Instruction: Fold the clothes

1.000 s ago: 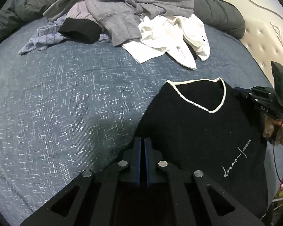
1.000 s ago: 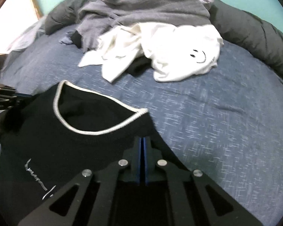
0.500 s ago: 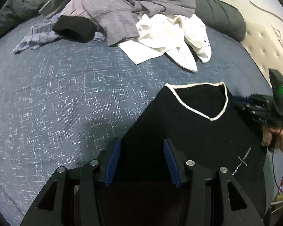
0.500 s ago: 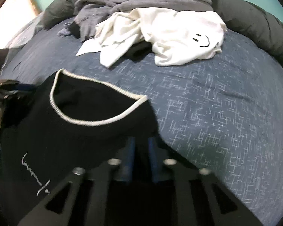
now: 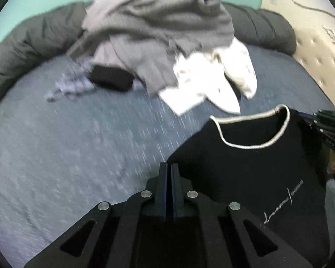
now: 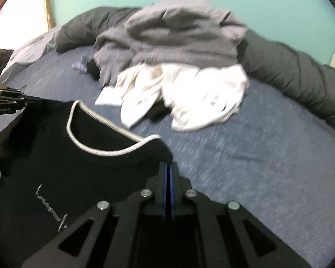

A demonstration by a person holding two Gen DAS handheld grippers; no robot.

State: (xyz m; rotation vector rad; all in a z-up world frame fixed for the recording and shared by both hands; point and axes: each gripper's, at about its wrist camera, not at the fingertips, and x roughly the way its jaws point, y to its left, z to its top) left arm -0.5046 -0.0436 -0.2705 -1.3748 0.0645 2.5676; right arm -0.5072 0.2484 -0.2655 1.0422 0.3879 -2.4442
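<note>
black top (image 5: 252, 174) hangs pinched at each shoulder by my left tongs (image 5: 169, 167) and right tongs (image 6: 168, 166), above the bed (image 5: 78, 156).

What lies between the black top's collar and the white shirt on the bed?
Only bare blue bedsheet. The right wrist view shows a narrow strip of it between the black top and the white shirt; the left wrist view agrees.

Left gripper (image 5: 169, 167) clamped tight on a shoulder of the black shirt (image 5: 245, 174), pointing steeply down. Right gripper (image 6: 168, 166) likewise pinching the other shoulder.
</note>
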